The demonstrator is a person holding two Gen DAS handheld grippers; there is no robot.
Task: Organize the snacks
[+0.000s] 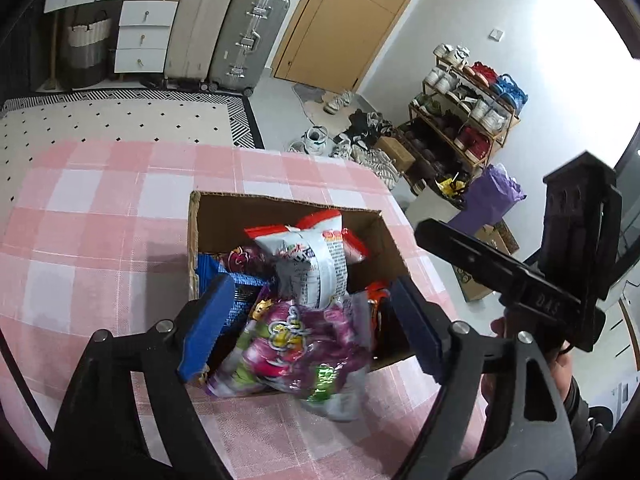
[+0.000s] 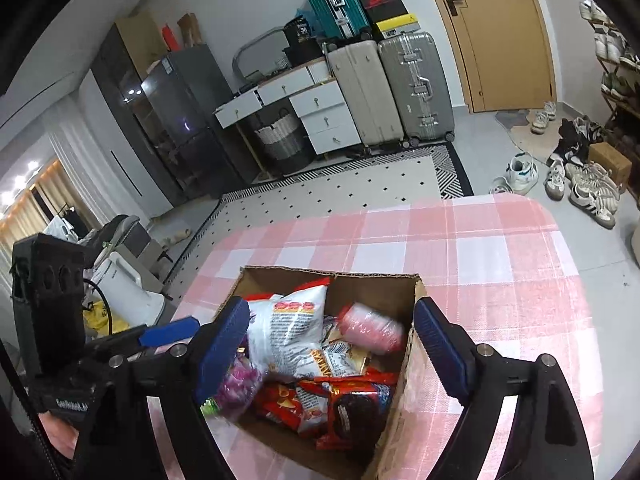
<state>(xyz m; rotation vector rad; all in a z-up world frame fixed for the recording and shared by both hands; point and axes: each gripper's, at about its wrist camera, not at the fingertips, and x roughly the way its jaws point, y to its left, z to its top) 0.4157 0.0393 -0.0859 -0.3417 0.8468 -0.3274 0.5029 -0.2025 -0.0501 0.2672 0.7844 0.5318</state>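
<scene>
Both my grippers hang over the open cardboard box [image 1: 382,224] on the pink checked tablecloth [image 1: 100,216]. My left gripper [image 1: 310,330] has its jaws spread wide, the blue pads clear on either side of the purple candy bag [image 1: 288,344], which lies blurred across the box's near rim and looks only half inside. My right gripper [image 2: 334,344] is equally wide, with nothing pressed between its pads; below it sit the white chip bag [image 2: 292,332], a pink packet [image 2: 372,326] and red biscuit packs [image 2: 344,404]. To do this well, I judge I should let the purple bag settle, then nudge it fully past the rim so it cannot slide out onto the cloth, keeping my pads off the crinkly bags already packed.
</scene>
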